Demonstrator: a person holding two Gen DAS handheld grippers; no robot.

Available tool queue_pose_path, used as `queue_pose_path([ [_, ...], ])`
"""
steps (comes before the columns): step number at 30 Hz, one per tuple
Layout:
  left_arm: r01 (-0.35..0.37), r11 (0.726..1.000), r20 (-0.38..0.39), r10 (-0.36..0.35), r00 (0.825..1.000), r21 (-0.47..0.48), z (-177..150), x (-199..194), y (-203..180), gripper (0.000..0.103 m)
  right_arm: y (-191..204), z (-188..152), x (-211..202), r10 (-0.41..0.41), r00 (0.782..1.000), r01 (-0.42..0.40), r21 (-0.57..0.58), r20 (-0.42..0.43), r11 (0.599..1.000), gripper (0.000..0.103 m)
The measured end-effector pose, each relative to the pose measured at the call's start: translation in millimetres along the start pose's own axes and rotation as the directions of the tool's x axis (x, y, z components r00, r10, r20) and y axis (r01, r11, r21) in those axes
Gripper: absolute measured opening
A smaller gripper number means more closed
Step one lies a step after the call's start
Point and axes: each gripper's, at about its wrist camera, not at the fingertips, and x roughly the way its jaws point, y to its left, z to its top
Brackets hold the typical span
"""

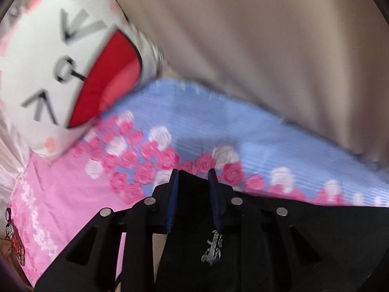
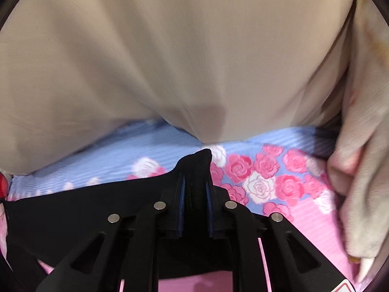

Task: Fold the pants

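Pants (image 2: 80, 209): black cloth, its upper edge raised over the bedsheet and stretched between both grippers.
Left gripper (image 1: 193, 174): jaws nearly closed, pinching black pants cloth between blue pads; small silver script logo (image 1: 212, 247) on the cloth below.
Right gripper (image 2: 194, 182): jaws drawn narrow, clamped on a bunched peak of the pants.
Bedsheet (image 2: 150, 146): blue-striped and pink, rose print, beneath the pants.
Beige fabric (image 2: 170, 48): hangs behind, blurred.
Cartoon-face pillow (image 1: 63, 73): left, on the sheet.
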Motion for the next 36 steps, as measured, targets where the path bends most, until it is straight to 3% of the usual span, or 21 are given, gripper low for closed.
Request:
queue_pose_path([
  [4, 0.1, 0.995, 0.101, -0.098, 0.99, -0.021, -14.3, -82.8, 27.5, 0.023, 11.0, -4.9, -65.5, 0.063, 0.993, -0.058, -0.051, 0.102, 0.997, 0.012],
  [9, 0.135, 0.991, 0.156, -0.136, 0.978, 0.02, -55.9, -156.6, 58.6, 0.023, 4.9, -38.6, -156.5, 0.094, 0.976, -0.069, -0.131, 0.198, 0.989, 0.003],
  [11, 0.154, 0.987, 0.161, -0.158, 0.974, 0.032, -83.5, -180.0, 72.7, 0.024, -10.1, -61.9, -182.3, 0.084, 0.976, -0.061, -0.118, 0.201, 0.991, 0.003],
  [15, 0.144, 0.988, 0.112, -0.149, 0.982, 0.053, -139.5, -194.4, 92.6, 0.024, -48.8, -108.5, -203.3, 0.029, 0.988, -0.019, -0.066, 0.152, 0.998, 0.003],
  [19, 0.136, 0.99, 0.022, -0.137, 0.99, 0.034, -188.0, -177.6, 103.7, 0.024, -72.2, -148.0, -195.0, -0.029, 0.997, 0.029, -0.004, 0.077, 1.0, 0.02],
  [21, 0.133, 0.991, -0.001, -0.133, 0.991, 0.021, -204.3, -166.9, 105.1, 0.024, -67.9, -156.5, -185.6, -0.014, 0.999, 0.014, 0.013, 0.052, 1.0, 0.044],
  [22, 0.136, 0.991, -0.015, -0.136, 0.991, 0.011, -212.1, -161.2, 105.2, 0.024, -62.3, -155.7, -175.7, 0.004, 0.999, -0.005, 0.013, 0.04, 1.0, 0.065],
  [23, 0.132, 0.991, -0.025, -0.132, 0.991, 0.0, -218.1, -156.9, 105.0, 0.024, -54.1, -155.3, -165.4, 0.022, 0.999, -0.022, 0.005, 0.027, 1.0, 0.07],
  [27, 0.122, 0.992, -0.049, -0.123, 0.991, -0.023, -228.9, -148.0, 100.8, 0.024, -17.7, -160.6, -127.0, 0.119, 0.991, -0.121, -0.022, -0.067, 0.992, 0.07],
  [32, 0.101, 0.995, -0.066, -0.101, 0.993, -0.001, -233.2, -143.7, 95.1, 0.024, 18.2, -179.2, -88.0, 0.244, 0.956, -0.238, 0.054, -0.165, 0.97, 0.071],
  [33, 0.099, 0.995, -0.069, -0.099, 0.993, -0.002, -232.2, -141.6, 94.8, 0.024, 26.1, -181.3, -81.8, 0.225, 0.963, -0.221, 0.043, -0.149, 0.974, 0.07],
  [34, 0.098, 0.995, -0.073, -0.098, 0.993, -0.005, -231.1, -139.9, 95.1, 0.024, 30.8, -178.7, -83.6, 0.208, 0.969, -0.207, 0.021, -0.13, 0.978, 0.045],
  [35, 0.098, 0.995, -0.075, -0.098, 0.992, -0.01, -228.6, -138.4, 95.5, 0.024, 35.4, -175.2, -80.6, 0.215, 0.966, -0.215, 0.016, -0.142, 0.976, 0.009],
  [36, 0.1, 0.995, -0.074, -0.101, 0.992, -0.014, -226.2, -138.2, 96.3, 0.024, 35.2, -169.4, -81.4, 0.238, 0.96, -0.232, 0.052, -0.15, 0.971, 0.007],
])
